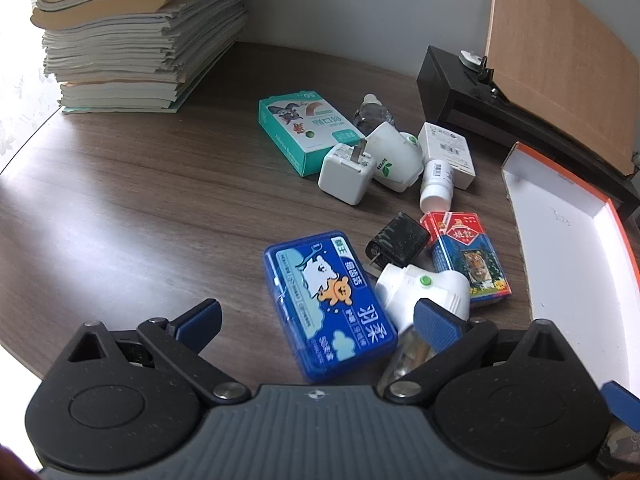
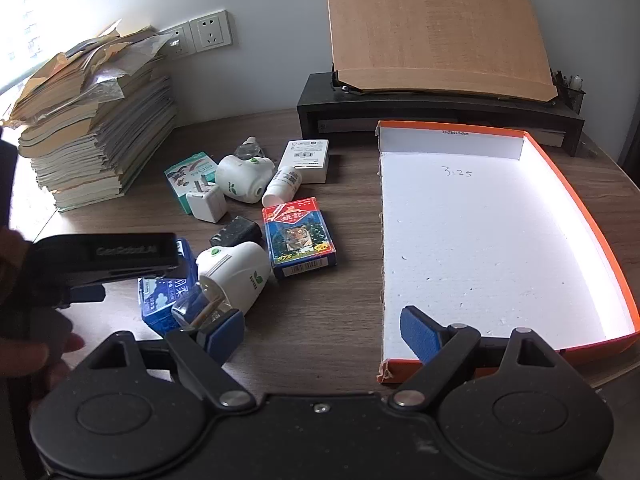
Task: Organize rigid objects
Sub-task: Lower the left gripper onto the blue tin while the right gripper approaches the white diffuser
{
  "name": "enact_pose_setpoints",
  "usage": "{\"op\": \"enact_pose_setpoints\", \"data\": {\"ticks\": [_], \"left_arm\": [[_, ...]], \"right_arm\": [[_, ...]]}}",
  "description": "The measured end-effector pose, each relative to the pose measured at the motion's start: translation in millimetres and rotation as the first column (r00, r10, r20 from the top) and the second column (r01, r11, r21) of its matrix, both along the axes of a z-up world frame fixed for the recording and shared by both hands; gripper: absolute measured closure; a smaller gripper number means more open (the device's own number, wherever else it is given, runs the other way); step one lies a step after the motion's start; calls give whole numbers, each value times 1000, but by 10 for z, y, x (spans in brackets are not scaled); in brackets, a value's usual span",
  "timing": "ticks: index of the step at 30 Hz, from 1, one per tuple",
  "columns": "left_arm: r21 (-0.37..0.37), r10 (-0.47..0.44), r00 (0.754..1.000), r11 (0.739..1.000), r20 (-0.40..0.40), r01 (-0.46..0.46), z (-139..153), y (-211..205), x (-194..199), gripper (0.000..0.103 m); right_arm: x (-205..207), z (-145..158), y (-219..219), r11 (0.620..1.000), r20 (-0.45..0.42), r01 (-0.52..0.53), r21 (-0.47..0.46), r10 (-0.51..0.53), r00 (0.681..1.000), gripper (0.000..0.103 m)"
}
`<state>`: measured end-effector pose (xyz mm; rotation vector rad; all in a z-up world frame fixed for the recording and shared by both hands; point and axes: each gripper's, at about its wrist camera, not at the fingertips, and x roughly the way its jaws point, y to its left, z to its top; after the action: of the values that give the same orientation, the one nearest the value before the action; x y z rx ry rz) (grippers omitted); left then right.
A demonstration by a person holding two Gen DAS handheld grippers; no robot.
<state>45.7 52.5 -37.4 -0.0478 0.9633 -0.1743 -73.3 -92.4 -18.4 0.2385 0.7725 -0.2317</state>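
Observation:
A clutter of small objects lies on the wooden desk: a blue tissue case [image 1: 330, 304], a white plug-in device [image 1: 424, 292], a black charger [image 1: 398, 244], a card box with a tiger [image 1: 468, 256], a white charger [image 1: 346, 174], a teal bandage box [image 1: 302, 128] and a white pill bottle [image 1: 436, 184]. My left gripper [image 1: 318, 320] is open, its jaws on either side of the blue case. My right gripper [image 2: 322, 334] is open and empty over bare desk, left of the orange box [image 2: 592, 232]. The card box [image 2: 300, 236] and white device [image 2: 236, 276] show there too.
A tall stack of books [image 2: 92, 144] stands at the back left. A black monitor stand [image 2: 432, 108] with a wooden board [image 2: 432, 28] sits at the back. Wall sockets [image 2: 210, 30] are behind the books. The orange box's white inside holds nothing.

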Motion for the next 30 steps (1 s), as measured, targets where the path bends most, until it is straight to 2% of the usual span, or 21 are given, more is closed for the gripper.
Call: {"op": "enact_pose_setpoints", "data": {"ticks": [11, 14, 18, 30], "left_arm": [[71, 12, 998, 997, -55, -8, -234, 51, 170, 0], [107, 21, 999, 994, -45, -16, -235, 151, 142, 0], [101, 27, 999, 995, -39, -23, -218, 273, 136, 0], [146, -56, 998, 988, -4, 56, -144, 174, 80, 0]], "right_arm": [[46, -46, -48, 1000, -10, -3, -3, 3, 1000, 3], [57, -52, -31, 1000, -6, -13, 0, 13, 1000, 3], [86, -63, 1, 1000, -15, -21, 1, 21, 1000, 3], [165, -64, 184, 998, -34, -58, -6, 58, 998, 3]]}}
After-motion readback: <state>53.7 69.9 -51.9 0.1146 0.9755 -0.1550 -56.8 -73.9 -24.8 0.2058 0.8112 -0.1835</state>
